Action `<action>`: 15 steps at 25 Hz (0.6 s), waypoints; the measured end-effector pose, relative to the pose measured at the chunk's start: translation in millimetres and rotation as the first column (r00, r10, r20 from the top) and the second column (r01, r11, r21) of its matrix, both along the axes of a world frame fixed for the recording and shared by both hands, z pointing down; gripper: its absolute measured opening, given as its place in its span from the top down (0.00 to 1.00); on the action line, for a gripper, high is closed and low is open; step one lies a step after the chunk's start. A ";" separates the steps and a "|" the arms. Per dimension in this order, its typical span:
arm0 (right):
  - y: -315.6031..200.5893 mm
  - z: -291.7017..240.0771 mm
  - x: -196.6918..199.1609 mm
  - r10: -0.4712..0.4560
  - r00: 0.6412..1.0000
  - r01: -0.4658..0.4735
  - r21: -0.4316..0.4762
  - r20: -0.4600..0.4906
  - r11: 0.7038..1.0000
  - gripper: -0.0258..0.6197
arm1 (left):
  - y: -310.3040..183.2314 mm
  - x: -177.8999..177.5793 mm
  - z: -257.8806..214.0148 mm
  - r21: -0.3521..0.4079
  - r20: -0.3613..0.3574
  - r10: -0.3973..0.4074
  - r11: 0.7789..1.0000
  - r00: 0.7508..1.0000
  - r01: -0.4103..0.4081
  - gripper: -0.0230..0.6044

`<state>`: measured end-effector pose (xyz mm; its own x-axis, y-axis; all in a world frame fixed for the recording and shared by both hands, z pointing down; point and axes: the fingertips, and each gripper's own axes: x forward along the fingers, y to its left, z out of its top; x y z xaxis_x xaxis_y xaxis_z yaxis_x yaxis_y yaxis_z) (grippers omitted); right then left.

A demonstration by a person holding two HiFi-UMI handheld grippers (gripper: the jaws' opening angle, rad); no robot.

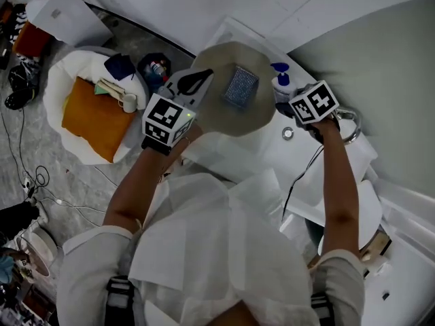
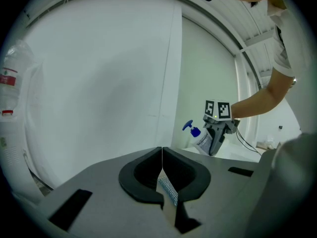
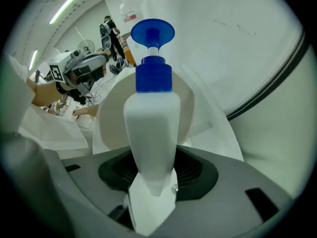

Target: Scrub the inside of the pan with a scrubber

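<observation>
Head view shows the pan (image 1: pixel 238 122), a wide round dish with a flat, matte tan inside, lying over a smooth white sheet (image 1: pixel 340 158). A scrubber (image 1: pixel 240 87) lies loose inside it, just above its middle: a small squarish pad with a fine blue-grey woven mesh face and a paler side. The left gripper (image 2: pixel 162 155) reaches the pan at its left rim. In the left gripper view its grey plastic jaws are pressed together into one thin seam. In the slit behind their tips a thin tan sliver in the pan's own colour is pinched, with a fleck of blue mesh showing beside it. This looks like the pan's thin edge, though little of it shows. Beyond the jaws is a plain, smooth white wall. The right gripper (image 3: pixel 152 157) hangs to the right of the pan, its jaws spread wide and clamped on the base of a bottle (image 3: pixel 148 128). The bottle is smooth white plastic, rounded and tapering toward the ribbed black pads, and is topped by a glossy blue pump head (image 3: pixel 152 33) with a broad flared cap. In the right gripper view the pan's pale oval inside lies behind the bottle.
</observation>
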<state>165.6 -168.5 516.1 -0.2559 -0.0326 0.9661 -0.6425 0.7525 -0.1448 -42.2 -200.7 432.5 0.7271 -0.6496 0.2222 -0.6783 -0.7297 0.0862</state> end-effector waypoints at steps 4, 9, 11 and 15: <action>-14.4 1.2 7.8 0.099 0.991 -0.108 0.102 0.094 0.989 0.66 | -1.6 5.0 0.5 -0.006 0.010 0.002 1.000 1.000 -0.002 0.94; -30.5 3.5 16.5 0.224 0.948 -0.271 0.203 0.228 0.941 0.66 | -2.5 11.1 4.9 -0.016 0.048 0.031 0.999 0.998 -0.031 0.94; -35.8 3.2 21.5 0.258 0.928 -0.322 0.227 0.270 0.919 0.66 | -2.0 14.8 6.6 -0.019 0.056 0.038 0.999 0.998 -0.037 0.94; -43.8 0.6 32.0 0.303 0.893 -0.397 0.266 0.332 0.878 0.66 | -2.1 22.1 6.7 -0.023 0.062 0.045 0.999 0.997 -0.044 0.94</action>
<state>197.6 -212.4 516.7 -0.4193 -0.4634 0.7807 -0.8423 0.5195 -0.1441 -20.1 -202.8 439.2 0.7397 -0.6112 0.2815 -0.6495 -0.7579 0.0610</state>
